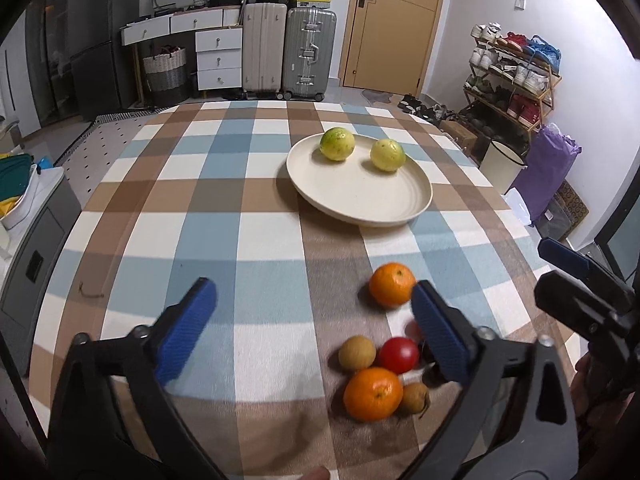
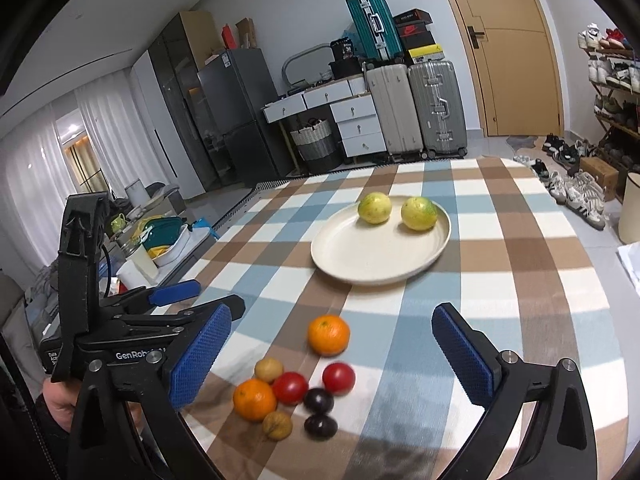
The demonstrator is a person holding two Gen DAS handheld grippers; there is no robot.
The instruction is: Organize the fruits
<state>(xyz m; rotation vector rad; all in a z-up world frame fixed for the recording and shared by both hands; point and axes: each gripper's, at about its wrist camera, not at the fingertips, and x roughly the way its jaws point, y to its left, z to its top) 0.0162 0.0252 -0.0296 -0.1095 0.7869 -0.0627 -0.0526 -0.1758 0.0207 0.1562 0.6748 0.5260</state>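
Hovering over the fruit pile, both grippers empty: left gripper [image 1: 314, 306] has jaws spread wide with nothing between the pads, right gripper [image 2: 332, 340] same, jaws released and wide, nothing held

Nearest on the checked worktop [image 2: 540, 280] is the loose cluster: two dark plums [image 2: 319, 401], two brownish wrinkled fruits [image 2: 277, 425] (kind unclear), near orange [image 2: 255, 399], two red tomatoes [image 2: 290, 388] touching or just beside one another. A second orange [image 2: 328, 335] sits a bit apart, further out toward the plate. Beyond it the cream plate [image 2: 348, 256] holds two yellow-green round fruits [image 2: 374, 208] near its far rim, apart from each other, rest of plate bare

Step, as I judge it: between picks. Two fruits are plated, the pile is not yet moved, so the task looks early. Next move likely calls for dropping one pair of jaws around a single fruit; the lone orange is the easiest, free on all sides. Cluster pieces are packed close, so wide jaws could nudge neighbours and set round fruit rolling

In the left wrist view its right pad hides part of the cluster, and the other gripper sits close at the right edge, so the two could crowd each other over the same pile

Far background: suitcases [image 2: 416, 108], drawers, door, shoe rack, well clear of the work
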